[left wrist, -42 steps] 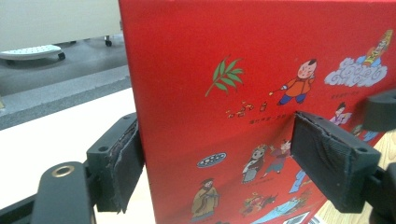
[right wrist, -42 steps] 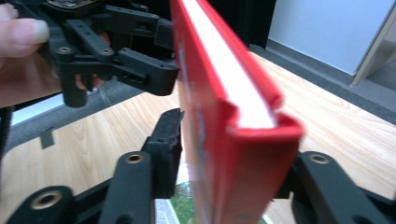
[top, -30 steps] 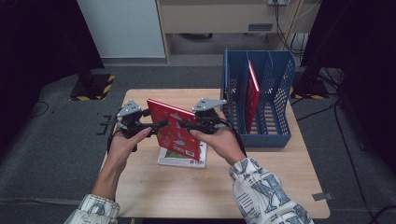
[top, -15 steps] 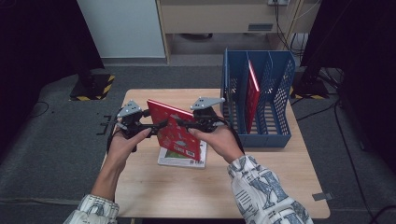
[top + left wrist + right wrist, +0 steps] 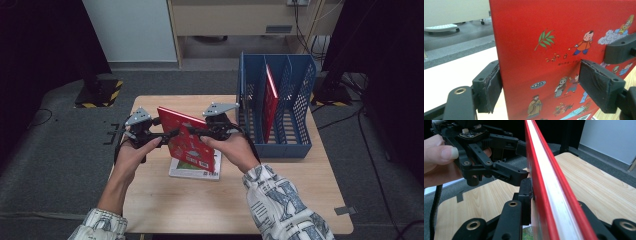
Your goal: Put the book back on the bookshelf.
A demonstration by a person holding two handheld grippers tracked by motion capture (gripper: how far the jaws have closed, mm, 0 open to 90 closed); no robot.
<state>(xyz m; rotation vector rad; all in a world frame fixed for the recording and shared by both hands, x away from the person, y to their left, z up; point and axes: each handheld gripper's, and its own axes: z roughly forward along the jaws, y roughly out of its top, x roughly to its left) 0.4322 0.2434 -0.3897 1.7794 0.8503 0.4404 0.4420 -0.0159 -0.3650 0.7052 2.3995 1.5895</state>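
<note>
Spanning the middle of the high view, the wooden bench [image 5: 280,200] carries a blue slotted file rack [image 5: 300,135] along its right edge toward the far right corner, with a red book [image 5: 270,102] standing upright in one of its middle slots. Above the bench's centre, nearer the far edge than the near one, a thin red picture book [image 5: 187,140] is held up off the surface, tilted, its far edge higher than its near edge. Its cover is glossy red and printed with small cartoon figures in robes, a green leafy sprig, a child in orange, pale clouds and a line of small yellow script; edge-on in the right gripper view [image 5: 549,195] it is a slim hardback with a white page block between two red boards. Under it, flat on the bench, lies a second book [image 5: 197,170] with a white border, partly covered by the red one. The left gripper [image 5: 159,134] comes in at the book's left side; in the left gripper view its ribbed fingers [image 5: 596,82] stand on either side of the cover, one pad at the book's edge and the other against its printed face, gripping it. The right gripper [image 5: 197,131] meets the book from the right; its fingers have just been closing and now pinch the book's thin edge between them.
</note>
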